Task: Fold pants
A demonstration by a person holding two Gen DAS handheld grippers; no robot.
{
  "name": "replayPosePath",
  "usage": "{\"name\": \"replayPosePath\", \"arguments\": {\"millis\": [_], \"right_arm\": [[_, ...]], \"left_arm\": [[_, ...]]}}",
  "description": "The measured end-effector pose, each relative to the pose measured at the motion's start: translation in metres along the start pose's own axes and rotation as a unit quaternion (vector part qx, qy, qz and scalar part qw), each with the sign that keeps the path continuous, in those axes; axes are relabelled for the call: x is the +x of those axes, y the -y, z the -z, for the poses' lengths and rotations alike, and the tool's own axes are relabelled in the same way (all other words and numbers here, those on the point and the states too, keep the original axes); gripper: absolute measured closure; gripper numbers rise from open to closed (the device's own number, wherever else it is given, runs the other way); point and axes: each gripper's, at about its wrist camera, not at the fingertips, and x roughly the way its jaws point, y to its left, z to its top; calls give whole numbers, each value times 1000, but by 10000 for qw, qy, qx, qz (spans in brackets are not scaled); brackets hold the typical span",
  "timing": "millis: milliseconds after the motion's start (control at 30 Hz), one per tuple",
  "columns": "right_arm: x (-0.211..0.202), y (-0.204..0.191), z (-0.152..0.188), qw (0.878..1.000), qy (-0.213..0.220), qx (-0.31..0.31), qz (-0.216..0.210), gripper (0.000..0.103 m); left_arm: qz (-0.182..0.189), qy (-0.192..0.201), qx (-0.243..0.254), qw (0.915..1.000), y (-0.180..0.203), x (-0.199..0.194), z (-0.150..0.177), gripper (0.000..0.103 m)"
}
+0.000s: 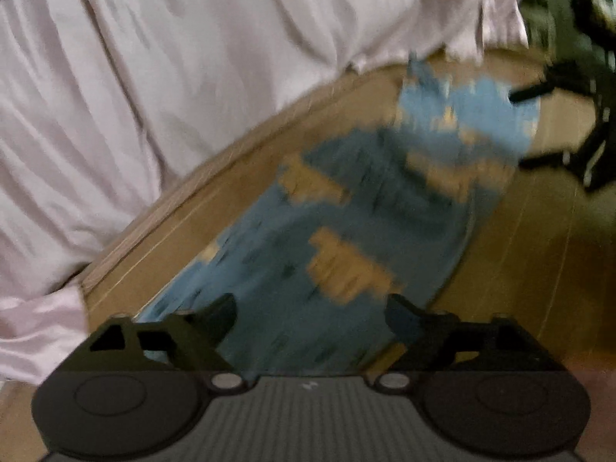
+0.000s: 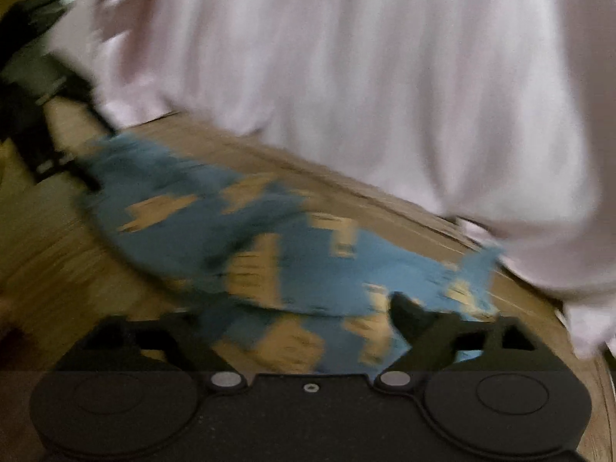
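Blue pants (image 1: 346, 208) with tan patches lie spread on a wooden surface (image 1: 531, 238); both views are smeared by motion. In the left wrist view my left gripper (image 1: 312, 308) is open just above the near end of the cloth, fingers wide apart and not closed on it. From the right wrist, the pants (image 2: 215, 200) stretch from upper left to lower right. My right gripper (image 2: 296, 319) is open over their near part, with its right fingertip (image 2: 404, 310) dark against the fabric. Each view shows the other gripper as a dark shape at the pants' far end.
A pale pinkish-white draped sheet (image 1: 161, 77) hangs along the far side of the wood, right beside the pants' edge, and fills the top of the right wrist view as the sheet (image 2: 385, 77). A raised wooden strip (image 1: 184, 211) runs under the sheet's hem.
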Motion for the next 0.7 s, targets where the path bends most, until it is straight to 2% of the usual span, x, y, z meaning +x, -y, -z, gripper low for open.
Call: {"name": "replayPosePath", "arguments": {"millis": [33,100,167,233,467,567,633,700], "right_arm": [[-2,11,2,9996,22,220,177,1],[-3,31,8,9970,-12,618,464,1],[0,48,14,9929,-112,952,706,1],[2,59,21,9885,-154,1235,858,1],[-3,97,40,9680,-110,2184,1232,1],[-1,107,44,9607,-143,2470,1255,1],[2,113,44,9581,-81,2624,1145,1],[6,116,44,9576,-29,2693,1024,1]], "left_arm": [[61,132,-77,9999,7,2,-8,6],[164,366,-47,9992,23,7,-24,2],[159,596,118,9980,47,16,-40,0],[96,669,324,9972,73,30,-56,0],[-571,481,1001,9922,151,68,-84,0],[-776,437,1379,9864,172,77,-84,0],[-907,337,1557,9831,181,82,-84,3],[-828,205,1575,9838,184,86,-85,14]]}}
